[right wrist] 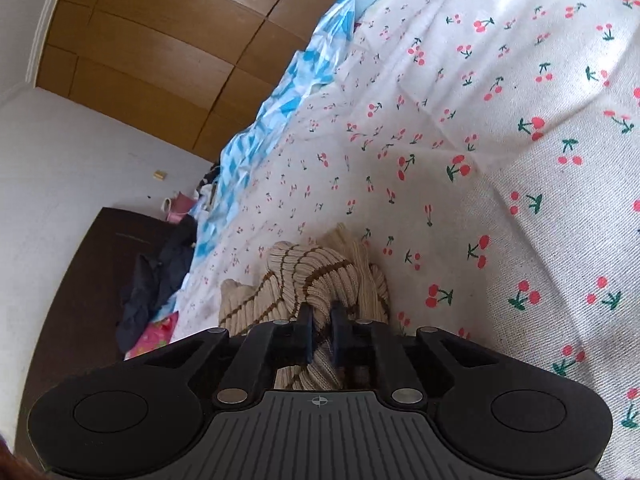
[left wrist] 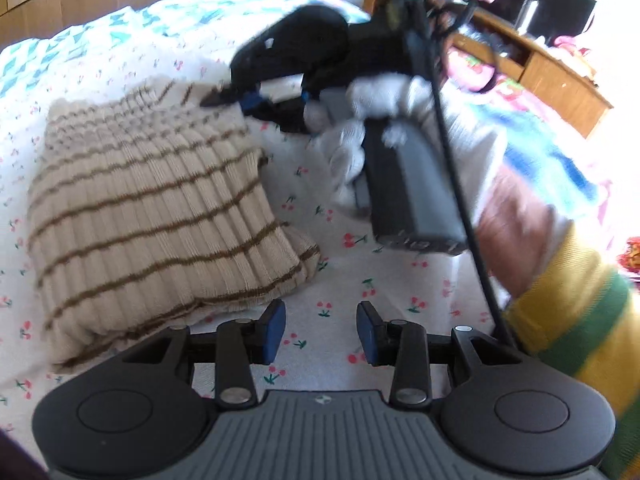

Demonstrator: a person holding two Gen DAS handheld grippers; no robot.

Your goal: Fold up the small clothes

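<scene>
Cherry-print sheet [left wrist: 328, 240]: folded striped knit [left wrist: 160, 208]

The left gripper [left wrist: 321, 332] hangs open and empty; the right gripper [right wrist: 321, 334], in a white-gloved hand [left wrist: 376, 120], is clamped tight.

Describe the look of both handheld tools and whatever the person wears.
Both the left tool and right tool are black with ribbed grey bases and blue pads. A black cable trails from the right one. White knit glove; yellow-and-green striped sleeve.
</scene>
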